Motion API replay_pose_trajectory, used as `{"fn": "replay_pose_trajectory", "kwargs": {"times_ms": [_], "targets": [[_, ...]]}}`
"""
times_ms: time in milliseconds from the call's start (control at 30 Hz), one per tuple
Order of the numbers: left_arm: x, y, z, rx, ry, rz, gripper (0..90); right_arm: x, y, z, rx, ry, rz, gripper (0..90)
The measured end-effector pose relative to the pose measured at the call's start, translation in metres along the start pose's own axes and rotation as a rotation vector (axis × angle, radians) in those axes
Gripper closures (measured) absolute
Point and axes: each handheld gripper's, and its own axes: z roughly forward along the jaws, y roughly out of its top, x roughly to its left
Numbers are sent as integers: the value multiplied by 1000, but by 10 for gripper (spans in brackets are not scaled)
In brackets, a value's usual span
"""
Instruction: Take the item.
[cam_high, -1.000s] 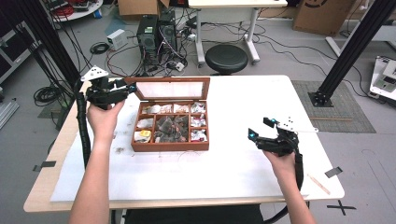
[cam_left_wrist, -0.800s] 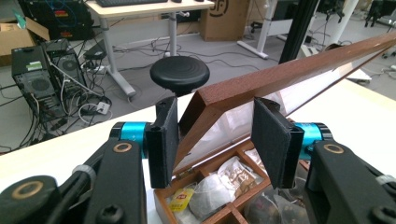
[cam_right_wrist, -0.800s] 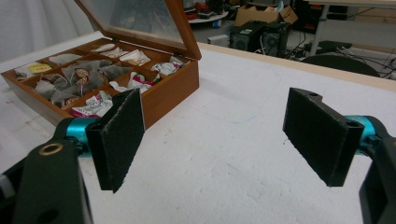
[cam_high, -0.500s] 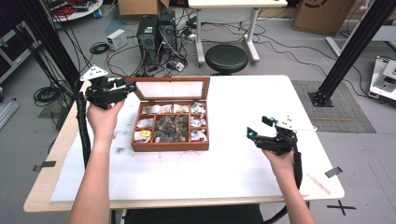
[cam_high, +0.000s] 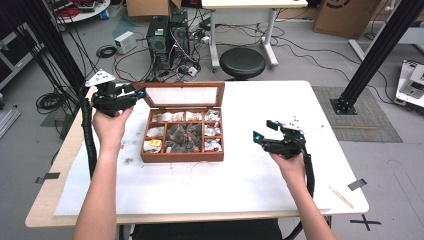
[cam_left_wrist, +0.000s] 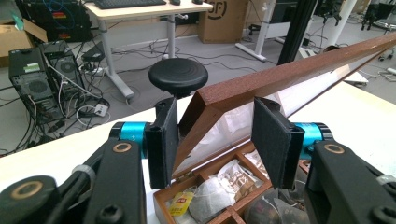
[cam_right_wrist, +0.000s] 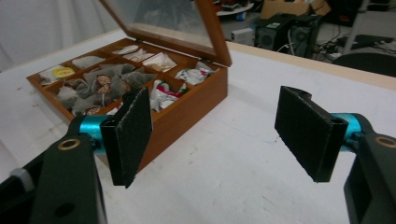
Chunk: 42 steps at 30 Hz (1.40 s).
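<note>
So nearest the person, the right claw (cam_high: 270, 132) is hovering over bare white desk (cam_high: 240, 175) off to the right of the wooden tea box (cam_high: 182, 152), well apart from it. Its jaws are standing wide apart with nothing between them, though they've just been closing in a bit. In the right gripper view the pads (cam_right_wrist: 128, 135) are framing empty desk, with the box's corner sitting just behind the left one.

The box itself is sitting open, its compartments stuffed with tea bags (cam_high: 182, 136) and sachets, a yellow-tagged one (cam_high: 155, 143) lying in the front left cell.

Further back, the glass-panelled lid (cam_high: 182, 95) is standing tilted up at the box's rear edge. The left claw (cam_high: 137, 93) is sitting at the lid's left corner, and in the left gripper view the lid's wooden frame (cam_left_wrist: 261, 81) is running right between the two pads (cam_left_wrist: 275, 140), which are looking clamped on that corner

Past the box and the desk's far edge there's a black stool (cam_high: 242, 62) sitting on the floor
</note>
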Motion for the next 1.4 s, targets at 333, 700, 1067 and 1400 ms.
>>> {"fn": "replay_pose_trajectory", "kwargs": {"times_ms": [333,700,1067,1400], "targets": [[0,0,0,-2,-3,-2,511,17,12,45,63,67,-35,337],[1,-1,1,-1,-4,-1,505,42,23,84,120,154,-70,431],[2,0,2,0,-8,-1,500,72,35,122,185,225,-90,486],[2,0,2,-1,-14,-4,499,86,49,154,242,227,-90,579]]}}
